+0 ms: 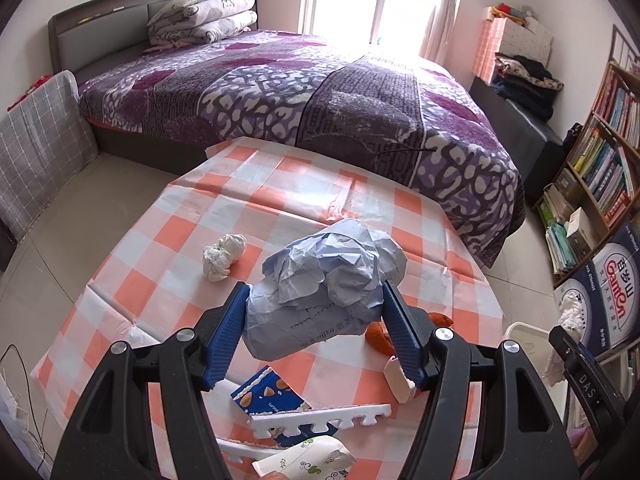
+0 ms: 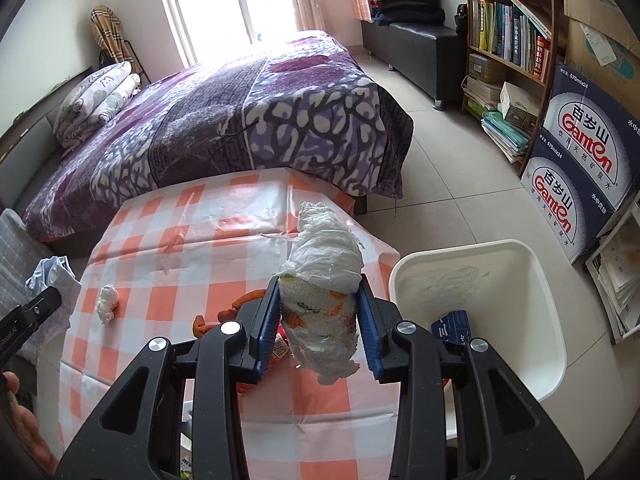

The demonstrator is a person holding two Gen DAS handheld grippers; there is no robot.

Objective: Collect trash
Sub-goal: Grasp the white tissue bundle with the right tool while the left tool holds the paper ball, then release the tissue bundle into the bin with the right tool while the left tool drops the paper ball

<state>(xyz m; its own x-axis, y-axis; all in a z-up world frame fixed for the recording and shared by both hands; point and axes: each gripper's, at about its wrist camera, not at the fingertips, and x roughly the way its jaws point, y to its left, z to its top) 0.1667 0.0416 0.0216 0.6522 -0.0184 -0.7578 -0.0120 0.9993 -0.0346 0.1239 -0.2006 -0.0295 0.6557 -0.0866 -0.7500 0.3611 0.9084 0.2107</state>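
My left gripper (image 1: pixel 314 300) is shut on a big crumpled ball of bluish paper (image 1: pixel 328 276), held above the orange-and-white checked table (image 1: pixel 248 200). My right gripper (image 2: pixel 320 292) is shut on a white plastic bag wrapped round something with orange and green print (image 2: pixel 324 288), lifted near the table's right edge. A white bin (image 2: pixel 536 276) stands on the floor right of the table, with a dark blue box (image 2: pixel 452 322) in it. On the table lie a small white tissue wad (image 1: pixel 222 256) (image 2: pixel 108 302), orange peel (image 1: pixel 380 334) (image 2: pixel 240 304) and a blue snack box (image 1: pixel 266 396).
A white foam strip with notches (image 1: pixel 320 420), a white block (image 1: pixel 398 380) and a printed paper cup (image 1: pixel 308 460) lie near the table's front. A purple bed (image 1: pixel 320 92) stands behind it. Bookshelf (image 2: pixel 508 28) and water cartons (image 2: pixel 576 152) line the right wall.
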